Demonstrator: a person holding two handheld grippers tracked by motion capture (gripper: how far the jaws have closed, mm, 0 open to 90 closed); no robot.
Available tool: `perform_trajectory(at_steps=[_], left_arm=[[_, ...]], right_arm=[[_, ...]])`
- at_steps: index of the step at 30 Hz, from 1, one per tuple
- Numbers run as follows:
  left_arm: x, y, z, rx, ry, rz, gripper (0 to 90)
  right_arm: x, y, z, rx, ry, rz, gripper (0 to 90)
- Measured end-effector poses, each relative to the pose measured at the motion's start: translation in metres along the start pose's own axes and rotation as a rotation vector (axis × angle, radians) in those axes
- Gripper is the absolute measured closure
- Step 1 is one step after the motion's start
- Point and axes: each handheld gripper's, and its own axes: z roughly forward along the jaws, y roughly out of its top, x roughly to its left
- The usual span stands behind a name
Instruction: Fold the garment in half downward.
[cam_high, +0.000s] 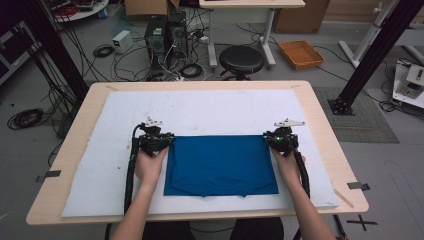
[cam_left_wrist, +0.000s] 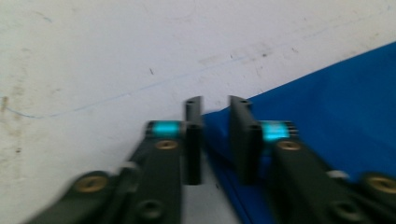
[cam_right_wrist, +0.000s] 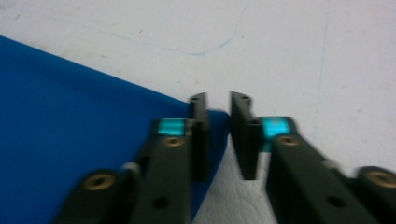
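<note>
A blue cloth (cam_high: 220, 165) lies folded flat as a rectangle on the white mat (cam_high: 210, 107). My left gripper (cam_high: 165, 141) is at its far left corner and my right gripper (cam_high: 270, 140) at its far right corner, each in a person's hand. In the left gripper view, my left gripper (cam_left_wrist: 215, 105) has its jaws slightly apart, with the cloth's (cam_left_wrist: 336, 121) corner lying in the gap between them. The right gripper view has my right gripper (cam_right_wrist: 218, 101) standing the same way, a narrow gap over the corner of the cloth (cam_right_wrist: 70, 121). Neither pair of pads presses on the fabric.
The mat covers most of a light wooden table (cam_high: 322, 125). Beyond the far edge stand a black stool (cam_high: 241, 59), computer towers (cam_high: 165, 32), floor cables and an orange tray (cam_high: 301, 54). Bare mat lies beyond and beside the cloth.
</note>
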Motion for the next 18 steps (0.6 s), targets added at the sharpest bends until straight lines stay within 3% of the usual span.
perform_trajectory(at_steps=[4,8,14,18], left_arm=[[-0.004,0.003,-0.013,-0.032,0.015,0.039,50.8],[-0.009,0.004,-0.033,-0.109,-0.021,0.046,38.1],[-0.018,0.005,-0.052,-0.173,-0.074,0.098,34.5],[-0.024,0.005,-0.06,-0.202,-0.082,0.123,33.0]], right_arm=[[-0.002,0.0,-0.01,-0.027,0.005,0.0,60.6],[-0.004,-0.003,-0.028,-0.084,0.033,0.027,49.4],[-0.002,-0.01,-0.056,-0.15,0.082,0.042,44.6],[-0.004,-0.011,-0.072,-0.2,0.09,0.066,40.2]])
